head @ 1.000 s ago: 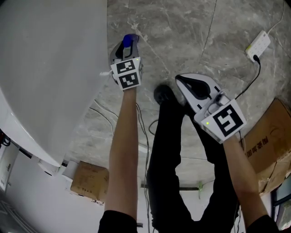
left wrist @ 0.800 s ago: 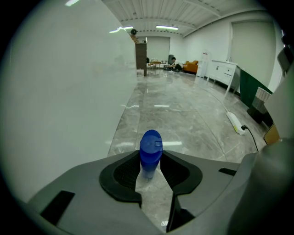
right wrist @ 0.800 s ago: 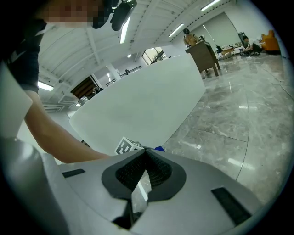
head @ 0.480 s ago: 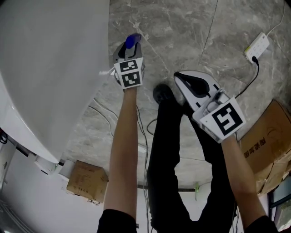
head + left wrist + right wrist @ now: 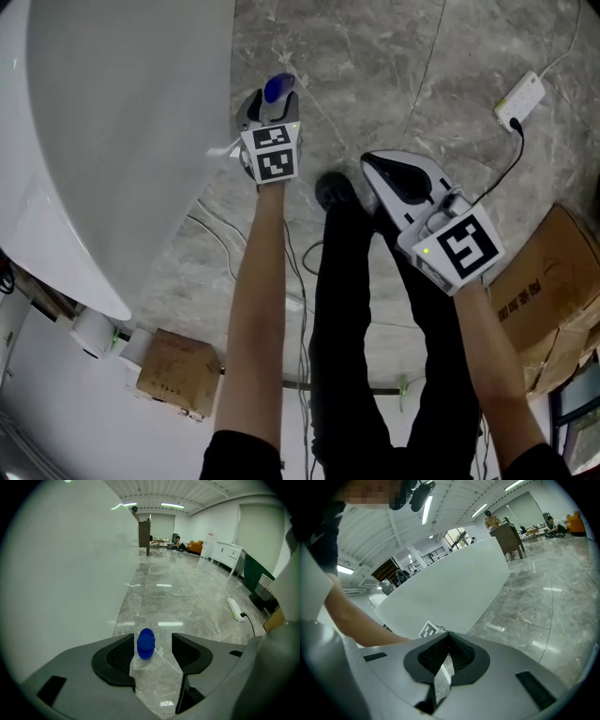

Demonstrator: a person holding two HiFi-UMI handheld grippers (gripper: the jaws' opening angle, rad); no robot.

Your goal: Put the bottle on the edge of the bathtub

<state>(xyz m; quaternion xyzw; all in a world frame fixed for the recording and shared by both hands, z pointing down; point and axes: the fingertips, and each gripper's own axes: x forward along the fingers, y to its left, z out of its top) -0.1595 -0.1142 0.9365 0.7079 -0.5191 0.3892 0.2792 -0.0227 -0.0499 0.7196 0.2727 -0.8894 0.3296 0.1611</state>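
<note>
Presently, the left gripper (image 5: pixel 153 645) is held with its grey jaws wide apart. They have just been opening, and the pads are not pressed on anything. Between the jaws the bottle (image 5: pixel 146 643) is seen, of which only the blue ribbed plastic cap can be plainly made out. The cap lies just beside the left jaw, and a clear gap is left to the right jaw. Whether the cap touches the left pad cannot be determined.

In the head view, the bottle is located low down over the grey veined marble floor (image 5: pixel 375 66). It is just beside the outer wall of the large white smooth-walled bathtub (image 5: pixel 112 141) and has not yet been set on the tub's edge. Whether it stands on the floor cannot be determined.

The right gripper (image 5: pixel 449 639) is held with its jaws brought together, the ribbed black pads meeting at the tips, and nothing is clamped between them. In the head view it is positioned above the person's black trousers (image 5: pixel 352 328), well apart from the bottle.

A white power strip (image 5: pixel 518 98) with a black cable is laid on the floor at the upper right. A large brown cardboard box (image 5: pixel 548 281) is placed at the right edge.
</note>
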